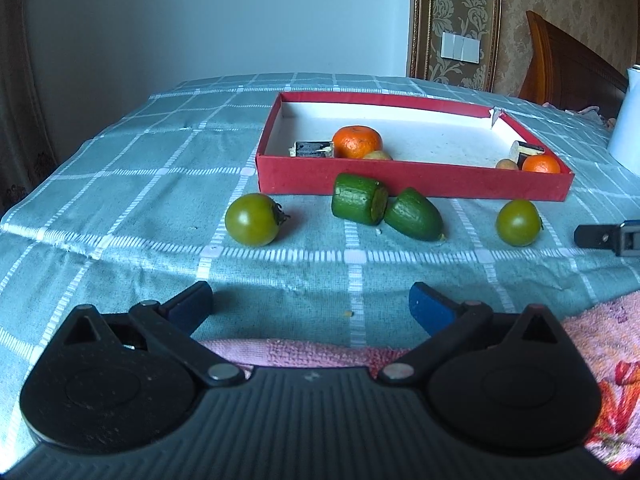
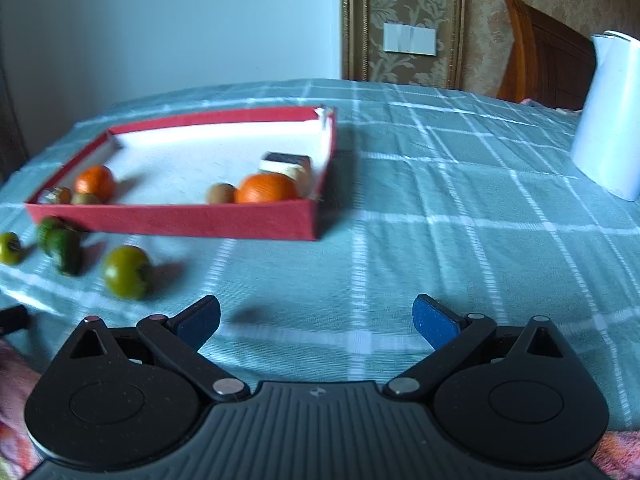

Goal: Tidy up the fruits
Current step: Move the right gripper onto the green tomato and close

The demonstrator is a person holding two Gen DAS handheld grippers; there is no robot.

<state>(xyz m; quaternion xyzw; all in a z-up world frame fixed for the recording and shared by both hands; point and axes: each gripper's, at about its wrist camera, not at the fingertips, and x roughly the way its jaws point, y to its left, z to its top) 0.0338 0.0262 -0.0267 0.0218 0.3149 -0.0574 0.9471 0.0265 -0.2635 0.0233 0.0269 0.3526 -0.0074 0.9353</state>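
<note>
A red box (image 1: 412,186) with a white inside sits on the checked tablecloth. It holds two oranges (image 1: 357,142) (image 1: 541,165), small brown fruits (image 1: 377,155) and dark blocks (image 1: 314,149). In front of it lie two green tomatoes (image 1: 252,219) (image 1: 518,222) and two cucumber pieces (image 1: 359,199) (image 1: 414,214). My left gripper (image 1: 312,306) is open and empty, well short of the fruit. My right gripper (image 2: 316,320) is open and empty, right of the near tomato (image 2: 126,272). The box (image 2: 180,220) lies ahead to its left.
A white kettle (image 2: 608,120) stands at the right on the table. A pink towel (image 1: 592,332) lies at the near edge. The other gripper's tip (image 1: 608,236) shows at the right of the left wrist view. A wooden headboard (image 1: 568,64) stands behind.
</note>
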